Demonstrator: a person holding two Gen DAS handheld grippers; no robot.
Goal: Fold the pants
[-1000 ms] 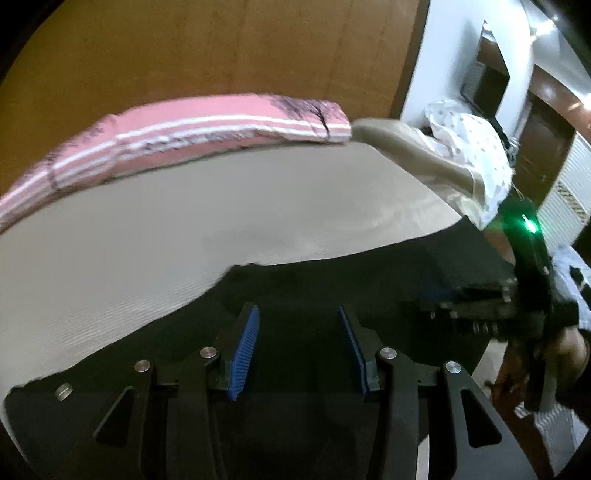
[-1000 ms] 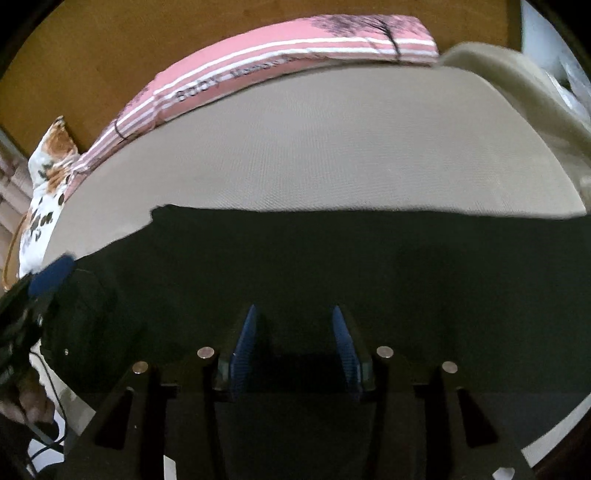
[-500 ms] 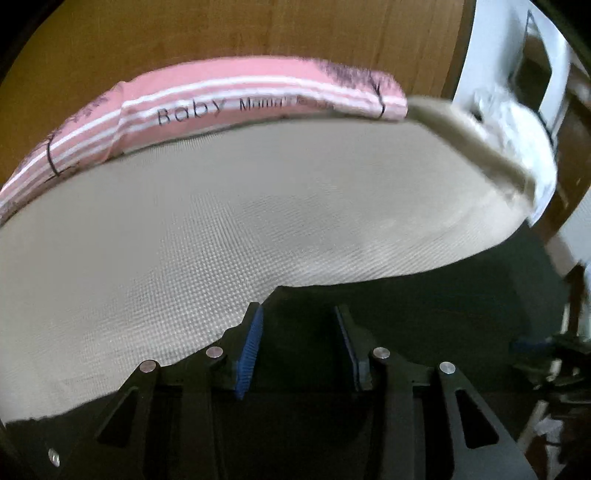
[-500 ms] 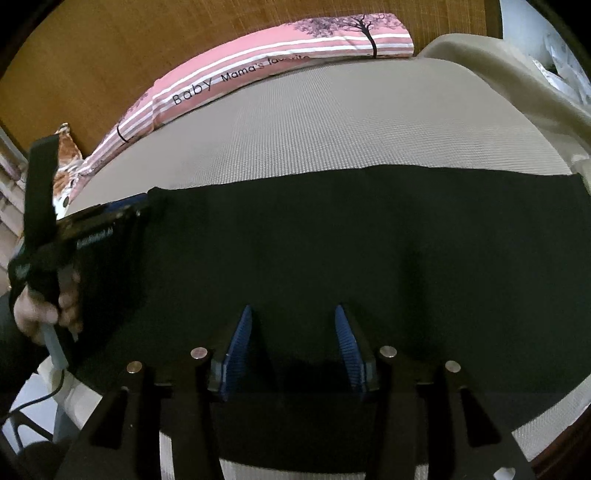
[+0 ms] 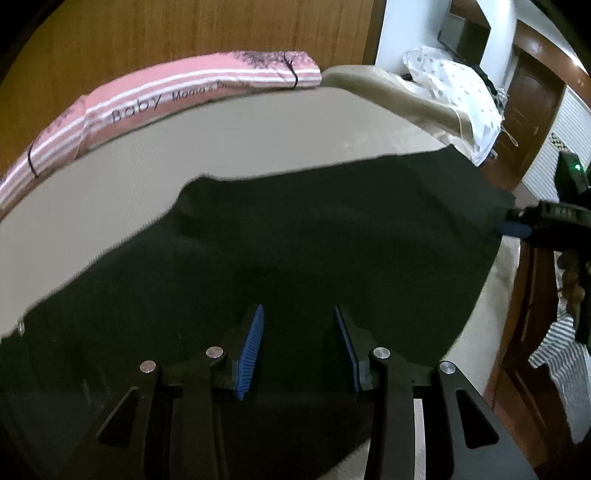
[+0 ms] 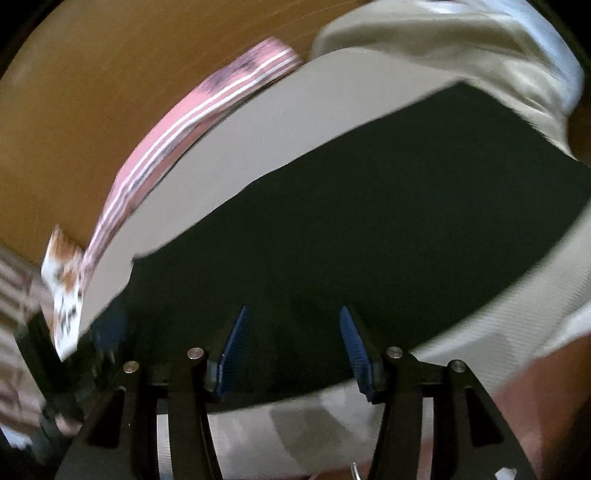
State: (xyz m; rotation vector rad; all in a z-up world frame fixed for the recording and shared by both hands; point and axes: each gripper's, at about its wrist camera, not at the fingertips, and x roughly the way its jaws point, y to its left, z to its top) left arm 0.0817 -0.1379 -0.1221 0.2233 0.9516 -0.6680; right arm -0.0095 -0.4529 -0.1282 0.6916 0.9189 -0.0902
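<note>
Black pants lie spread flat on the beige bed. My left gripper hovers over their near part, its blue pads apart, with only the flat cloth showing below the gap. My right gripper, held in a hand, is at the pants' right end in the left wrist view. In the blurred, tilted right wrist view the pants run across the bed, and the right gripper is above their near edge. Its jaws are opening and nothing is pinched between them.
A pink striped pillow lies along the wooden headboard. A beige blanket and white dotted cloth are heaped at the bed's far right corner. A striped garment hangs off the right side by a wooden door.
The left view swung back over the pants, which now fill its lower half. The right view rolled and blurred as it moved sideways, and its pads stand wider apart.
</note>
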